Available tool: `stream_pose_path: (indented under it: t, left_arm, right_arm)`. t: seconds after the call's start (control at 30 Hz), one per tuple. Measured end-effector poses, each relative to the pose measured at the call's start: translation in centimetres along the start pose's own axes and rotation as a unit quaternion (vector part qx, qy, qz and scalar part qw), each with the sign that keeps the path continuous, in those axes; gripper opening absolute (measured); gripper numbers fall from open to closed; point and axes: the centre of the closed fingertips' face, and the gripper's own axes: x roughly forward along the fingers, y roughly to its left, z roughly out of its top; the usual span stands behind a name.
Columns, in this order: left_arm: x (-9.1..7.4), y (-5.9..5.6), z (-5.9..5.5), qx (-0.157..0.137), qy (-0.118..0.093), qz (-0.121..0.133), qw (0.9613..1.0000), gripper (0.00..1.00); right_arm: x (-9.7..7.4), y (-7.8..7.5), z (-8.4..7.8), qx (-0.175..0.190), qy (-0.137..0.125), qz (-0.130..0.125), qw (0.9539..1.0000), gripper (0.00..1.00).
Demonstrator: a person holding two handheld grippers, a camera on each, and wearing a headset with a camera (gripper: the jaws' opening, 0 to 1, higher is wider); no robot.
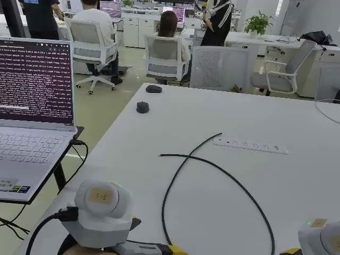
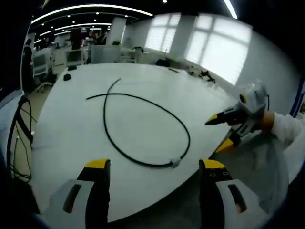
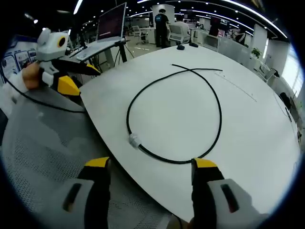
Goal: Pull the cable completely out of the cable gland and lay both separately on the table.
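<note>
A long black cable (image 1: 187,156) lies in a loop on the white table (image 1: 276,111), its two ends crossing toward the far side. In the left gripper view the cable (image 2: 189,140) still runs through a small pale cable gland (image 2: 175,162) near the table's front edge, a short way ahead of my open left gripper (image 2: 155,164). My right gripper (image 3: 151,163) is also open and holds nothing, with the gland (image 3: 134,140) just beyond its jaws on the cable (image 3: 127,119). Both grippers hover off the near table edge, the left gripper (image 1: 170,248) and the right gripper (image 1: 297,251).
An open laptop (image 1: 32,101) stands on a stand to the left. A white power strip (image 1: 249,144) lies past the loop, and two small dark items (image 1: 142,107) sit farther back. People and office chairs (image 1: 162,56) are beyond the table.
</note>
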Motion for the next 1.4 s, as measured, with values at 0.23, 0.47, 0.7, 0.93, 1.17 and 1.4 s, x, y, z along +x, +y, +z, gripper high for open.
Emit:
stream_pose_path:
  t: [0.23,0.47,0.7,0.93,1.17,1.4]
  left_arm:
    - [0.1,0.2,-0.3,-0.005,0.006,0.004,1.0,0.74]
    - [0.1,0.5,-0.5,-0.008,0.011,0.009,0.9999,0.73]
    - [0.4,0.1,-0.6,0.003,0.007,-0.001,1.0,0.74]
    - [0.5,0.3,-0.7,0.003,0.01,0.001,0.9999,0.74]
    - [0.5,0.4,-1.0,0.002,0.018,0.004,0.9998,0.73]
    - [0.5,0.6,-1.0,0.003,0.02,0.008,0.9998,0.73]
  right_arm:
    - [0.1,0.1,-0.1,0.001,0.002,0.004,1.0,0.7]
    - [0.3,0.6,-0.2,-0.002,0.007,0.013,0.9999,0.69]
    - [0.4,1.1,-0.1,-0.019,0.009,0.021,0.9996,0.69]
    - [0.2,0.8,0.1,-0.005,0.0,0.021,0.9998,0.68]
    - [0.3,1.2,0.1,-0.014,0.001,0.027,0.9995,0.67]
    - [0.2,1.1,0.4,-0.015,-0.006,0.026,0.9995,0.65]
